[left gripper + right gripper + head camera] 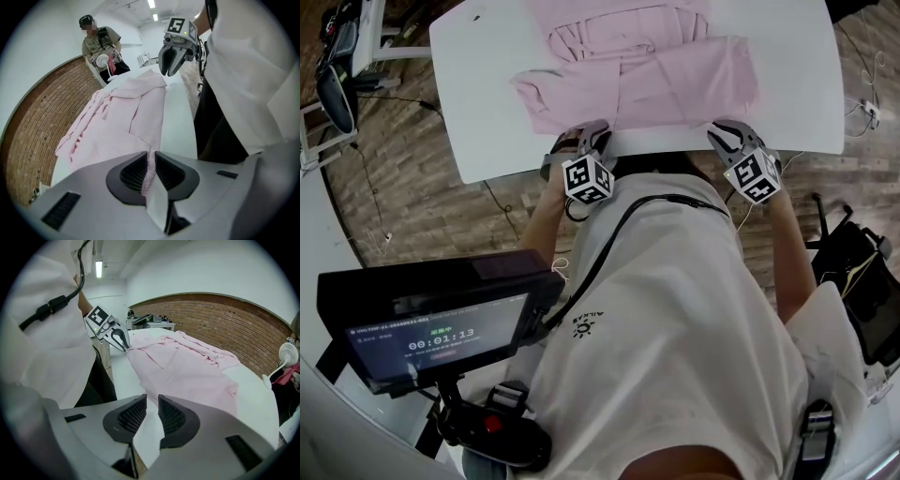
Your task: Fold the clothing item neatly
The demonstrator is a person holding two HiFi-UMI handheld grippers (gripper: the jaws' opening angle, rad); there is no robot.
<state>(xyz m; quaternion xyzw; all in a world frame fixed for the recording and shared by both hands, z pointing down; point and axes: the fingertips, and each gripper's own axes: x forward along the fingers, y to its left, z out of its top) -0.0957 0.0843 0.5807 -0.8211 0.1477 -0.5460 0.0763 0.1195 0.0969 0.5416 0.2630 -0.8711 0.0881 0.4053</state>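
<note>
Pink garment (637,80) lies rumpled, partly folded, on the table (487,94). Left gripper (151,161) pinches its near hem. Right gripper (151,406) stands slightly apart, empty.

The garment (647,80) is seen as soft, matt pink cloth; the table (487,66) is finished smooth and white.

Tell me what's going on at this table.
A person stands at a white table, folding a pink garment with a hand-held gripper in each hand. The left hand-held gripper is shut on the garment's near edge, with cloth pinched between its pads. The right hand-held gripper is at the near edge too, jaws apart, with only bare table between them. The garment looks partly folded, not yet neat.
</note>
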